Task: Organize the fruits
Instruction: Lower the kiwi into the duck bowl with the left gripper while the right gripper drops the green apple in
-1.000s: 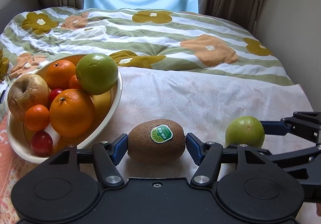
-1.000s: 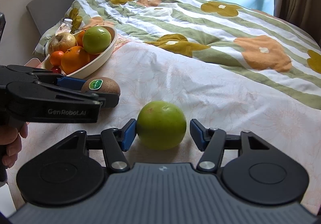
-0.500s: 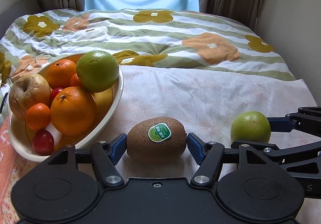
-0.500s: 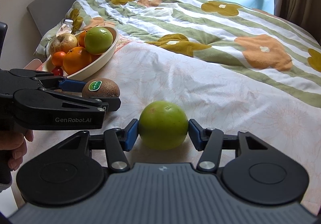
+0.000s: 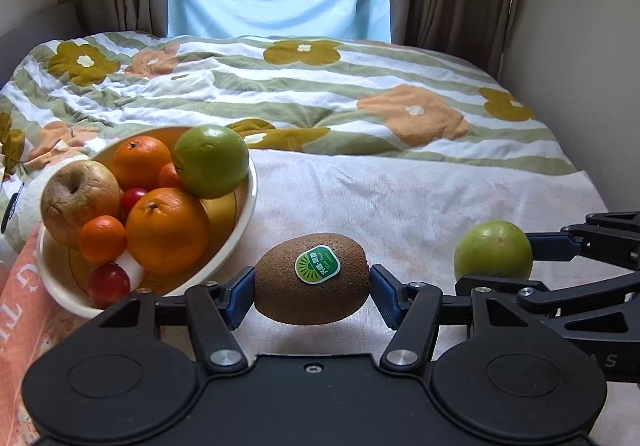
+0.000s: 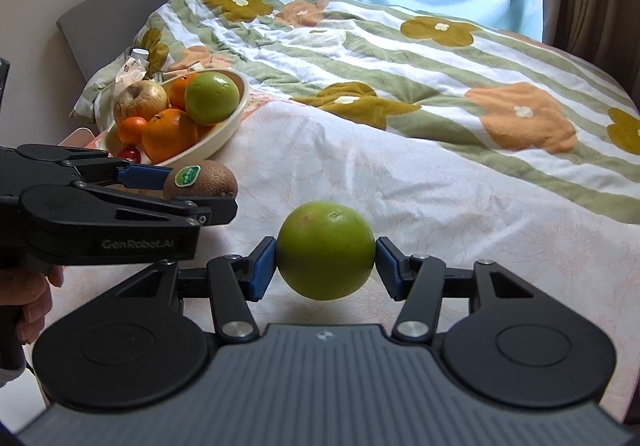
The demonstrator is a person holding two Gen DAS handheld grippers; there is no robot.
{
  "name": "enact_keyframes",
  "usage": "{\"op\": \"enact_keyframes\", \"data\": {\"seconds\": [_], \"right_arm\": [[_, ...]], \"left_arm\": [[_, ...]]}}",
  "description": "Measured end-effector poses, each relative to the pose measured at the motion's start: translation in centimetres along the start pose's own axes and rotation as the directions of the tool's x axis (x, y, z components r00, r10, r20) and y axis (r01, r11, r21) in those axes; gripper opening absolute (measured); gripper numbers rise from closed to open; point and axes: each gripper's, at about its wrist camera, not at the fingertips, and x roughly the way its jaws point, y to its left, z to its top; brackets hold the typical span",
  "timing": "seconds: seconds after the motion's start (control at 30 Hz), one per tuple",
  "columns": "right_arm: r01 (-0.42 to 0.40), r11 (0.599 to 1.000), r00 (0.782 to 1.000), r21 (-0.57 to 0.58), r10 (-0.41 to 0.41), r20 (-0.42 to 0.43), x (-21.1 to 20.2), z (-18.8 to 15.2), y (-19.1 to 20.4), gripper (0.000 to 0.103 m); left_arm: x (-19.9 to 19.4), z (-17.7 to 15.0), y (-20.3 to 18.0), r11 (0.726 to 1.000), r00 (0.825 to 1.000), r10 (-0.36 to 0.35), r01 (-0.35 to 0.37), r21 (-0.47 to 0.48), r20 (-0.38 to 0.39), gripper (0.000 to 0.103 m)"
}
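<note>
Since both fruits show a shadow gap beneath them, each looks lifted just clear of the bed (image 5: 400,206) rather than resting on it.

Left gripper (image 5: 312,292): jaws about half open and closing on the kiwi (image 5: 312,278). Blue pads bear on its two ends, long axis across the jaws, sticker facing the camera. End-to-end hold makes sense: the ends sit straight against the pads, so it shouldn't roll out.

Right gripper (image 6: 326,260): jaws partly open, clamped on the green citrus (image 6: 326,250) across its widest part, pads on opposite sides. Centred grip, so a round fruit won't squirt forward.

Bowl (image 5: 240,222) sits on the bed just left of the kiwi, tilted on the soft quilt, already piled: oranges (image 5: 166,230), a green fruit (image 5: 212,160) high on the far rim, a browned apple (image 5: 78,202), small red fruits (image 5: 108,284). My read: both held fruits go there, kiwi first as it's nearest.

Risks:
- little free space in the bowl
- tilted bowl, and the green one on the rim could get knocked off
- both grippers close together; go in one at a time

A hand (image 6: 34,298) on the left gripper's handle shows in the right wrist view.
</note>
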Motion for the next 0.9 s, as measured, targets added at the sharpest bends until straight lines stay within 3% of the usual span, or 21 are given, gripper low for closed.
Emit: {"op": "enact_keyframes", "data": {"seconds": [0.53,0.9], "right_arm": [[-0.002,0.999,0.996,-0.039,0.006,0.084,-4.4,5.3,5.8,0.069],[0.045,0.999,0.991,0.017,-0.046,0.122,-3.9,10.0,11.6,0.069]], "left_arm": [[-8.1,2.9,5.6,0.997,0.99,0.019,-0.009,-0.075,0.136,0.065],[-9.1,5.8,12.5,0.998,0.986,-0.035,0.044,-0.05,0.161,0.065]]}}
